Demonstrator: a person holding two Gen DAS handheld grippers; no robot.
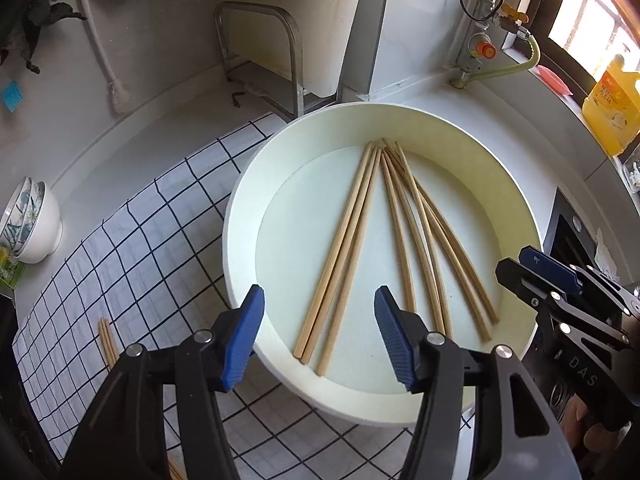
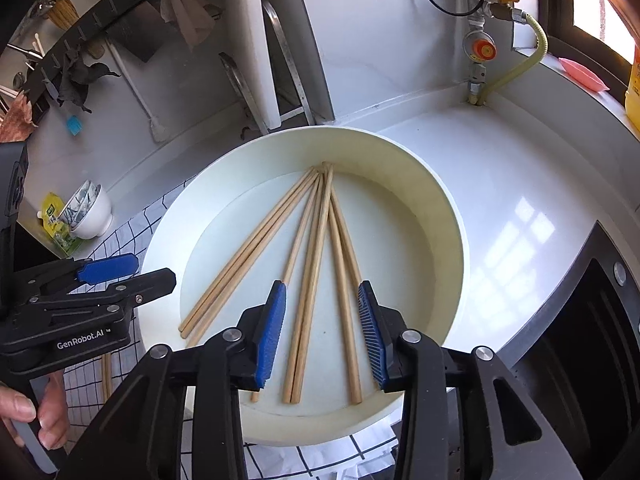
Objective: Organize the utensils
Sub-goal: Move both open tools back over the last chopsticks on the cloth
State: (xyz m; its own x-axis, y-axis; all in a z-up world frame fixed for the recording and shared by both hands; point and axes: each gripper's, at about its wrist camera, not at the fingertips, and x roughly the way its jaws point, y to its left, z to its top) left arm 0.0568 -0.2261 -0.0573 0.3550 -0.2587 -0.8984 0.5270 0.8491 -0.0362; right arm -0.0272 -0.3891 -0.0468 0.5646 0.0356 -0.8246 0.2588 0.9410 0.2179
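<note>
**rig_op:** Jaws on both sides are spread wide and holding nothing. My left gripper [image 1: 318, 330] hangs over the near-left rim of the basin [image 1: 240, 216], and my right gripper [image 2: 322, 330] sits over its near edge with the ribbed blue pads [image 2: 272, 332] straddling a few sticks without touching them, as far as I can tell.

**kitchen_lurker:** Where are the utensils at?

**rig_op:** The chopsticks [image 1: 356, 236] are lying flat on the bottom of that round, smooth, cream-white plastic basin. Plain pale wood, long and slim, square-ish at the thick ends. Their far tips bunch together against the far wall and the near ends fan out toward me, so the whole lot makes a wedge. There's a group of three on the left and a looser spread on the right, a couple crossing each other.

**kitchen_lurker:** Anything outside the basin?

**rig_op:** Yep, a few more chopsticks [image 1: 107, 340] lie on the checked cloth [image 1: 132, 240], just left of the basin. The cloth is white with a thin black grid, and it's draped over a glossy white bench [image 2: 500, 184]. The basin sits partly on the cloth. Off to the far left there's a stack of white ceramic bowls [image 1: 34, 224] with a leafy print inside.
</note>
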